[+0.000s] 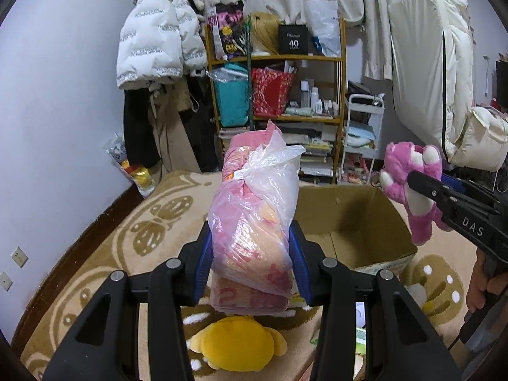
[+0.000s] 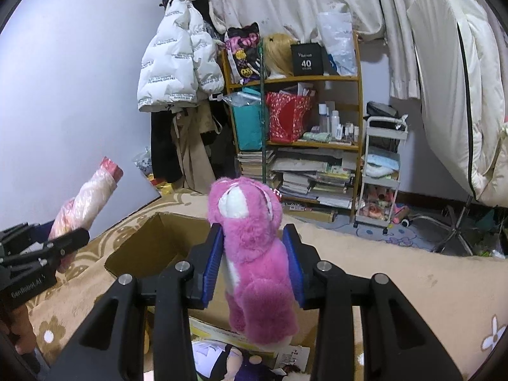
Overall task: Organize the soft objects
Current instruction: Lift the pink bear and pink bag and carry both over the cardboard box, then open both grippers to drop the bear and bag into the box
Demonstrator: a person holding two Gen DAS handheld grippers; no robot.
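Pink-and-peach soft goods wrapped in a clear plastic bag (image 1: pixel 254 216) sit clamped between the blue pads of the left gripper (image 1: pixel 252 263), the bundle's long axis running away from the camera, its knotted end pointing up and outward above the near-left edge of an open brown cardboard box (image 1: pixel 349 216). To the box's right, the right gripper (image 2: pixel 254 263) pinches a fuzzy magenta plush bear (image 2: pixel 254 254) by the torso — upright, head uppermost, feet hanging over the box's near rim. White letters "DAS" show on the right gripper's finger; "GenRobot.AI" on the left. Behind the box, a black carton (image 2: pixel 306 58) on a wooden shelf unit (image 2: pixel 358 120) reads "40". A yellow plush toy (image 1: pixel 238 346) lies on the beige patterned blanket (image 1: pixel 127 238) before the box.
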